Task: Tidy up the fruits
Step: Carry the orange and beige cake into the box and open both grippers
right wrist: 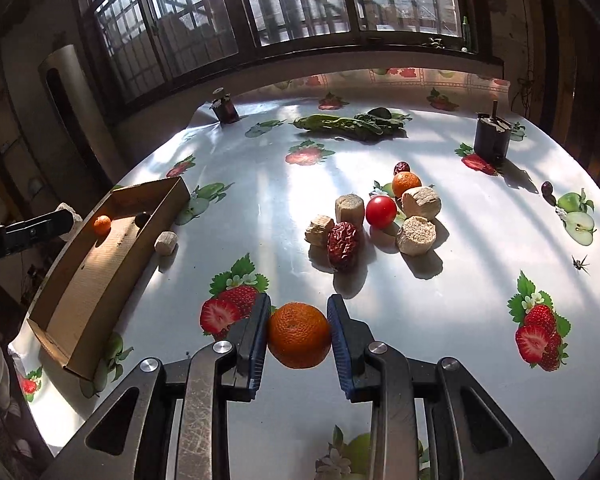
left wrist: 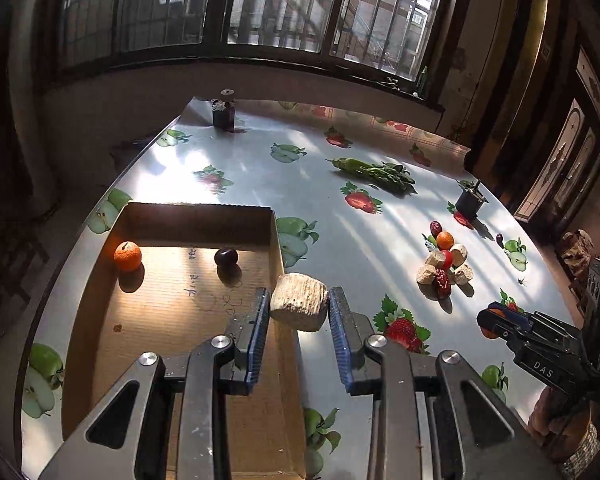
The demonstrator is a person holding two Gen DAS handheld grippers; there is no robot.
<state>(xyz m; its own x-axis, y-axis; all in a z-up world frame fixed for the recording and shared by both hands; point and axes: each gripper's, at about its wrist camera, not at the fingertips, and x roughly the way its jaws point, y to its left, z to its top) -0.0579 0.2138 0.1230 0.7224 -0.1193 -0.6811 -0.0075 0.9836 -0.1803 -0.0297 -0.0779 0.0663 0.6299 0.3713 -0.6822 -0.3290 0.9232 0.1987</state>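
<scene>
My left gripper point(left wrist: 299, 309) is shut on a beige sugarcane chunk point(left wrist: 299, 301) and holds it above the right wall of the cardboard box point(left wrist: 188, 292). In the box lie an orange point(left wrist: 127, 256) and a dark plum point(left wrist: 226, 257). My right gripper point(right wrist: 299, 334) is shut on an orange point(right wrist: 299, 334) above the table. It also shows in the left wrist view point(left wrist: 496, 322). A pile point(right wrist: 380, 216) of an orange, a red tomato, red dates and several cane chunks lies ahead of it. Another chunk point(right wrist: 166, 243) lies beside the box point(right wrist: 100, 264).
Green leafy vegetables point(right wrist: 348, 123) lie at the far side of the table. A dark pot point(right wrist: 492, 138) stands at the far right and a small dark jar point(right wrist: 225, 110) at the far left. A dark fruit point(right wrist: 547, 189) lies at the right. The table edge curves at the left.
</scene>
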